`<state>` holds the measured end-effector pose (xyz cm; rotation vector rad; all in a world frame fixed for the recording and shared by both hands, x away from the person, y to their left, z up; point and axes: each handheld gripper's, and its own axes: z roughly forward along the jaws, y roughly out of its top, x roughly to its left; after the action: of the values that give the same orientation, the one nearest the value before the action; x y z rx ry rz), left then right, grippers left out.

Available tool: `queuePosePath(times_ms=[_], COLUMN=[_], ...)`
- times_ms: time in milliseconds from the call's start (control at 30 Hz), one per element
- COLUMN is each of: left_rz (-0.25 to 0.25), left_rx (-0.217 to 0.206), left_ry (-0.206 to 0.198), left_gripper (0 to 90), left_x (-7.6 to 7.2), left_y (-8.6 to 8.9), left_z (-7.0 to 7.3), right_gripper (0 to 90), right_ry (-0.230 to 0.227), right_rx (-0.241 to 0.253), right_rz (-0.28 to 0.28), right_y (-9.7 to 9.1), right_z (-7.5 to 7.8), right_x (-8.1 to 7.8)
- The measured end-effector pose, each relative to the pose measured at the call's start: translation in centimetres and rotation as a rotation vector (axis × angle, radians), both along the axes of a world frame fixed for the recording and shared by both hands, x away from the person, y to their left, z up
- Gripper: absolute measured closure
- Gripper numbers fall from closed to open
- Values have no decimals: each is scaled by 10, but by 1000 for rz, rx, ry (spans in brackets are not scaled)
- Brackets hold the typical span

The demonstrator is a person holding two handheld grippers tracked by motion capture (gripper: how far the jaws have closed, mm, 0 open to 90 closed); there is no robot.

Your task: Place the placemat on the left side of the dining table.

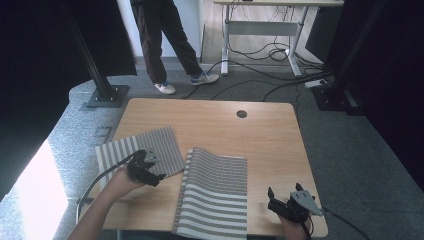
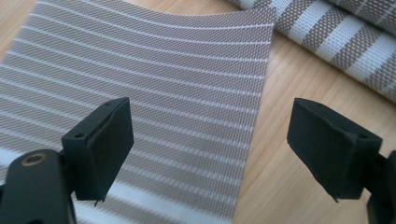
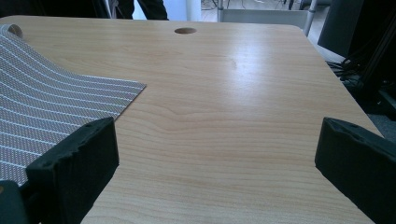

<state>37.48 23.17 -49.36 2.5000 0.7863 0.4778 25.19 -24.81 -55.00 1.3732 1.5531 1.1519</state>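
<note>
Two striped woven mats lie on the wooden table. The left mat has fine stripes and lies flat at the table's left edge. The middle mat shows broad stripes, hangs over the front edge, and its far left part curls up. My left gripper hovers low over the left mat's near right corner, open; that mat lies below its jaws, its edge between them, and the broad-striped mat lies beyond. My right gripper is open over bare wood right of the middle mat.
A round cable hole sits near the table's far edge. A person's legs stand on the carpet beyond the table, next to a desk frame with cables on the floor. A black stand post is at the far left.
</note>
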Motion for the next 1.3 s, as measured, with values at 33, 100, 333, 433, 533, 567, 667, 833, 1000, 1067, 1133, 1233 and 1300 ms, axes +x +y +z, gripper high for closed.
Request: queuePosePath(times_ms=[33, 100, 333, 433, 533, 567, 667, 833, 1000, 1067, 1133, 1233, 1300], left_rz=[-2, 3, 5, 12, 12, 7, -11, -18, -6, -8, -2, -15, -29], left_rx=[-16, -43, -72, -85, -108, -122, -136, -105, -81, -89, -89, -88, -84], left_ry=[9, 10, 16, 11, 15, 20, 24, 27, 36, 39, 33, 21, 12], left_gripper=[144, 143, 140, 140, 140, 140, 143, 176, 269, 291, 368, 506, 612], left_x=[1, 2, 7, 10, 13, 13, 15, 19, 23, 23, 23, 21, 19], left_y=[-3, -7, -16, -20, -25, -27, -32, -37, -38, -38, -38, -38, -38], left_z=[-2, -5, -15, -19, -23, -24, -27, -32, -35, -36, -35, -35, -35], right_gripper=[0, 0, 0, 0, 0, 0, 0, 0, 0, 0, 0, 0, 0], right_ry=[1, -1, 1, 1, -1, -1, -2, -2, -2, -2, -2, -2, -2], right_rx=[0, 4, 7, 6, 8, 9, 11, 12, 12, 12, 12, 11, 12], right_rz=[-2, -3, 0, 0, 0, 1, 1, 1, 3, 3, 2, 2, 3], right_y=[0, 0, 0, 0, -1, -1, -1, -1, -1, -1, -1, -1, -1], right_z=[0, 0, 0, 0, 0, 0, 0, 0, 0, 0, 0, 0, 0], right_x=[0, 0, 0, 0, 0, 0, 0, 0, 0, 0, 0, 0, 0])
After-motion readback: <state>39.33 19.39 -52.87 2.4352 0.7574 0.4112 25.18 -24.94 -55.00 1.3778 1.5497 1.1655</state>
